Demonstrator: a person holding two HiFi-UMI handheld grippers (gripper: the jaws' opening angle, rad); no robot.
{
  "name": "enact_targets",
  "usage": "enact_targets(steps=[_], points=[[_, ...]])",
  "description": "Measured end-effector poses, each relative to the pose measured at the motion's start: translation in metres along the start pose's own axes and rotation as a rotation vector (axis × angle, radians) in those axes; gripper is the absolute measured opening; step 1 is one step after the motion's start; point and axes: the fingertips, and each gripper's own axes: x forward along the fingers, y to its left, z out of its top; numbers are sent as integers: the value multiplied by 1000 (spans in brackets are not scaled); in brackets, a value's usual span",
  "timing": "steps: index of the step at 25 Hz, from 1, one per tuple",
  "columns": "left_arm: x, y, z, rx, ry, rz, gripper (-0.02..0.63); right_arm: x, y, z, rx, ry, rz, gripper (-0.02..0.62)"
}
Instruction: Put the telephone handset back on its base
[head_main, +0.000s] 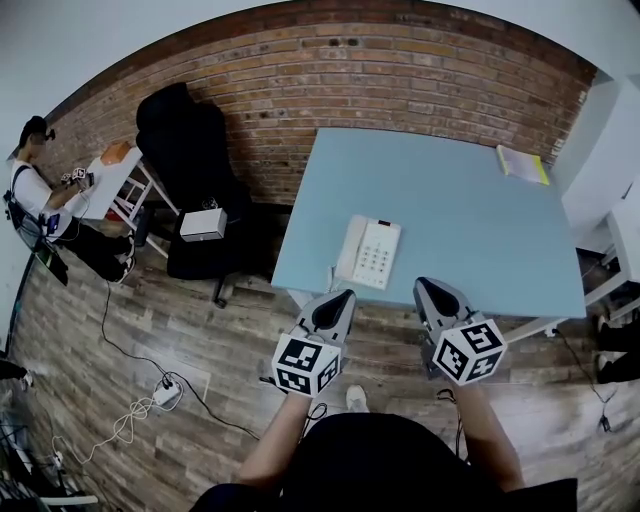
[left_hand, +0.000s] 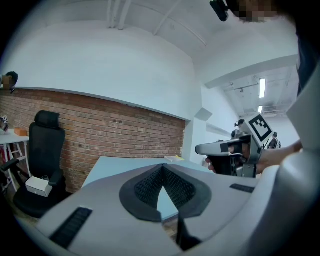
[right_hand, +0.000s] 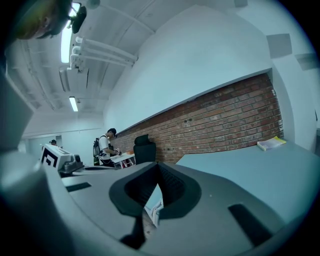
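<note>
A white telephone (head_main: 370, 252) sits on the light-blue table (head_main: 450, 200), close to its front edge. Its handset (head_main: 351, 250) lies along the left side of the base. Both grippers hover in front of the table edge, short of the phone and touching nothing. My left gripper (head_main: 345, 295) is shut and empty, its tips meeting in the left gripper view (left_hand: 162, 167). To its right, my right gripper (head_main: 425, 285) is likewise shut and empty (right_hand: 158, 165). A bit of the phone's coiled cord (right_hand: 154, 210) shows through the gap below its tips.
A yellow-green book (head_main: 522, 164) lies at the table's far right corner. A black office chair (head_main: 190, 170) with a white box (head_main: 203, 224) on it stands left of the table. A person (head_main: 40, 190) stands at a white desk far left. Cables and a power strip (head_main: 160, 390) lie on the floor.
</note>
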Motion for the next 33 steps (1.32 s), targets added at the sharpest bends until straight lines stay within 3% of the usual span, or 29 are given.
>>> enact_targets(steps=[33], points=[[-60,-63,-29,-9,28,57,9,-77,31,-24,3,-2,43,12]])
